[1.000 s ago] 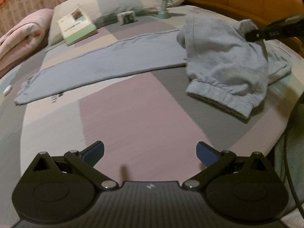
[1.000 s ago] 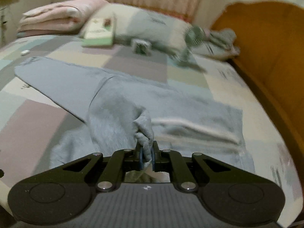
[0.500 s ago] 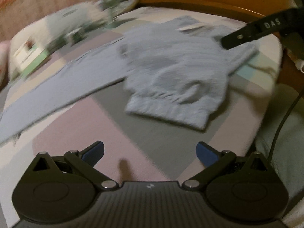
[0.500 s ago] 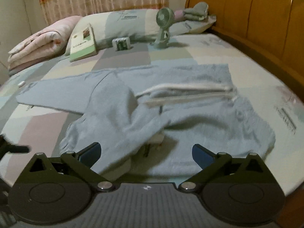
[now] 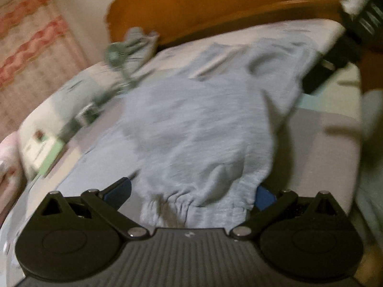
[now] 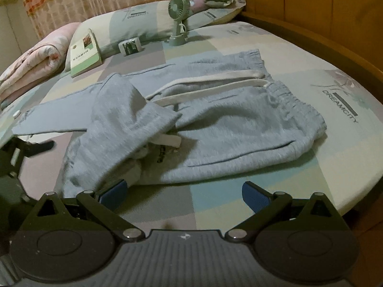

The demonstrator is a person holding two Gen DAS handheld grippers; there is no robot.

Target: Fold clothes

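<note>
Grey sweatpants (image 6: 227, 129) lie on the bed, one leg stretched out to the left and the other leg (image 6: 115, 129) folded back over the body, its cuff nearest me. In the blurred left wrist view that ribbed cuff (image 5: 191, 205) lies between the wide-apart fingers of my left gripper (image 5: 191, 196), which stands open around it. My right gripper (image 6: 184, 192) is open just above the sheet in front of the pants, with nothing between its blue pads. The left gripper (image 6: 21, 153) shows at the left edge of the right wrist view.
A small green fan (image 6: 178, 21), a book (image 6: 85, 53), a little box (image 6: 130, 46), pillows (image 6: 134, 24) and a rolled pink quilt (image 6: 31, 64) sit at the far side. An orange wooden headboard (image 6: 323, 14) borders the right. The patchwork sheet (image 6: 311, 57) is bare right of the pants.
My right gripper let go of the folded leg and drew back, now open. My left gripper swung right and moved in until the cuff lies between its open fingers.
</note>
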